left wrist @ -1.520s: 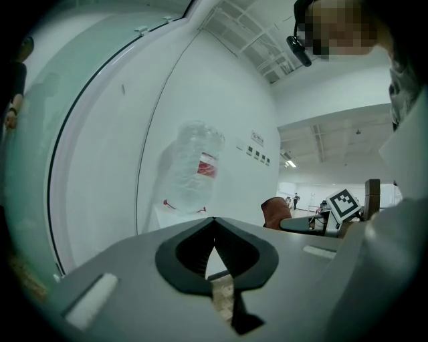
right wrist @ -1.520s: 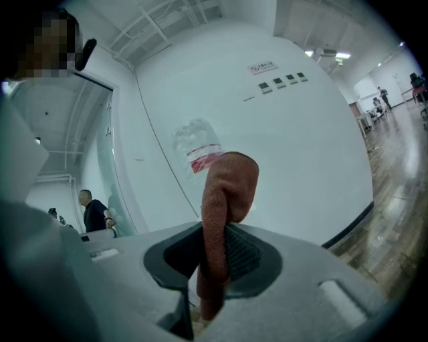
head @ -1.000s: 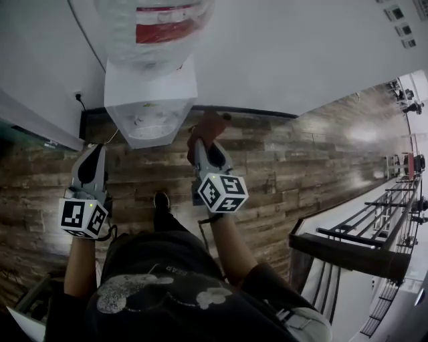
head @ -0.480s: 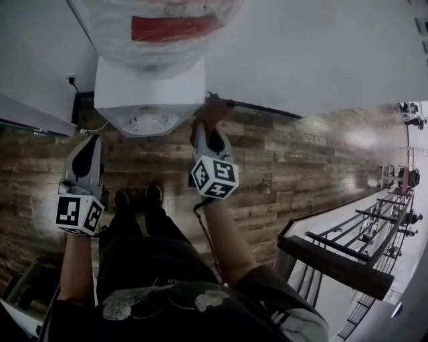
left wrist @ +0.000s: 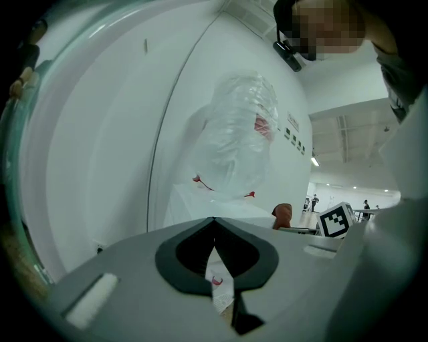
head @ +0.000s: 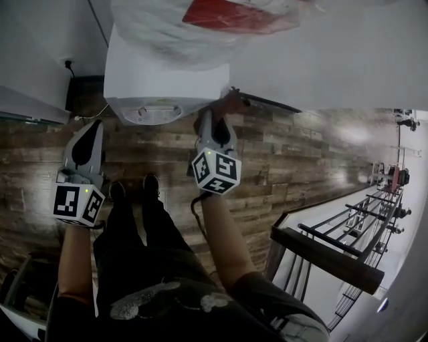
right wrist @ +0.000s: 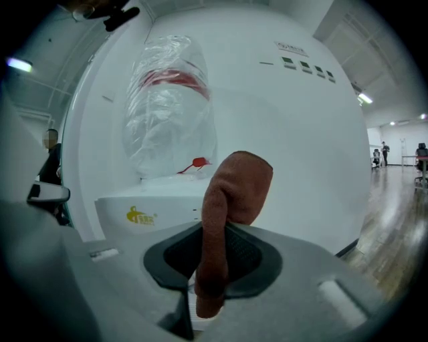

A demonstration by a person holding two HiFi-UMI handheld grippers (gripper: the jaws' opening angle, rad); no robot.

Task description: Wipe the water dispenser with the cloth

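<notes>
The white water dispenser point(head: 167, 73) stands against the wall, topped by a plastic-wrapped bottle point(head: 227, 17) with a red label. In the head view my right gripper point(head: 212, 127) is shut on a reddish-brown cloth point(head: 231, 103), which sits at the dispenser's front right corner. The right gripper view shows the cloth point(right wrist: 231, 190) pinched upright between the jaws, with the dispenser point(right wrist: 150, 200) and the bottle point(right wrist: 167, 107) just behind it. My left gripper point(head: 89, 133) hangs shut and empty, below and to the left of the dispenser. In its own view the left gripper point(left wrist: 214, 224) points at the bottle point(left wrist: 237, 143).
Dark wood floor point(head: 301, 153) runs under me, with a black skirting along the white wall. A wall socket with a cable point(head: 67, 65) lies left of the dispenser. A metal railing point(head: 334, 254) drops away at the right. The person's shoes point(head: 134, 189) stand before the dispenser.
The dispenser has come nearer in the head view. My right gripper has carried the cloth up to the dispenser's front right corner. The left gripper has stayed low and shut.
</notes>
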